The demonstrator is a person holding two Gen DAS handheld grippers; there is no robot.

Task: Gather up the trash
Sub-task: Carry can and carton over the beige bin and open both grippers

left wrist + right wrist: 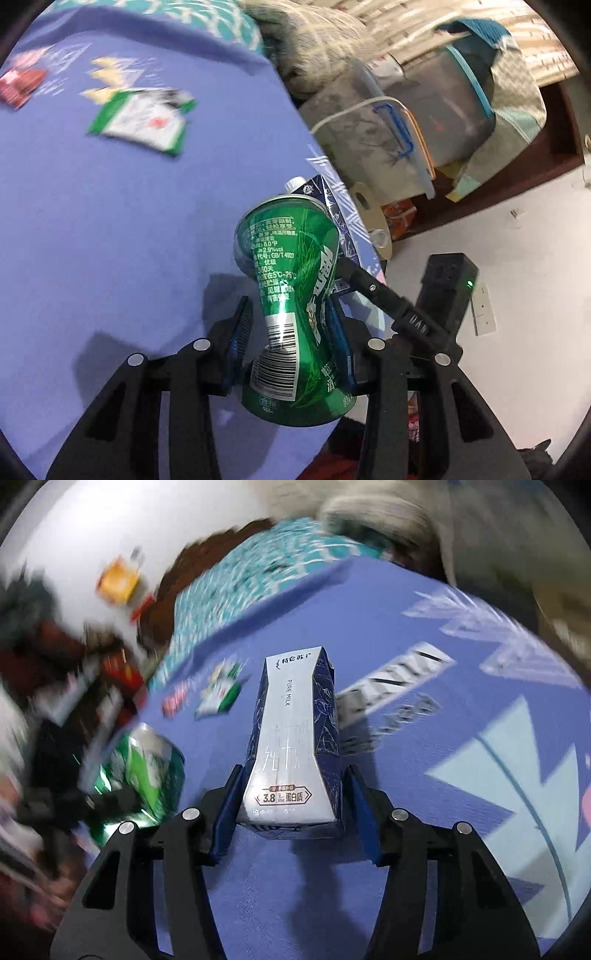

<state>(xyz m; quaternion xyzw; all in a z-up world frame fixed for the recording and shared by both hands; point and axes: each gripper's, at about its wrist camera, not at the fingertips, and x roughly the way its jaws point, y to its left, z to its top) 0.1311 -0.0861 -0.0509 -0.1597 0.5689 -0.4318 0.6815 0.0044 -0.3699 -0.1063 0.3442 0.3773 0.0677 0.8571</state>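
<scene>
From the left wrist, the left gripper (288, 332) is clamped on a dented green can (291, 314), its blue pads pressing the pinched waist from either side. The can is lifted clear of the blue cloth (110, 221) below. Just behind the can's top pokes the carton (332, 206) with its white cap, held by the other tool, whose black finger (373, 288) runs in from the right. Farther back on the cloth lie a green-and-white wrapper (142, 122) and, near the left edge, a red wrapper (20, 86). To the right, past the cloth's edge, lidded plastic bins (406, 140) sit stacked under a blanket, with white floor (517, 369) lower down.

From the right wrist, the right gripper (293, 797) is closed on the carton (295, 746), a tall blue and silver milk box marked "PURE MILK", squeezed at its lower sides and raised above the cloth (424, 709). At left, blurred, the can (147, 771) shows in the left gripper (110, 805). Beyond the carton the green-and-white wrapper (218, 694) and a pinkish-red one (175, 701) rest on the cloth. The far left is a smear of clutter I can't make out.
</scene>
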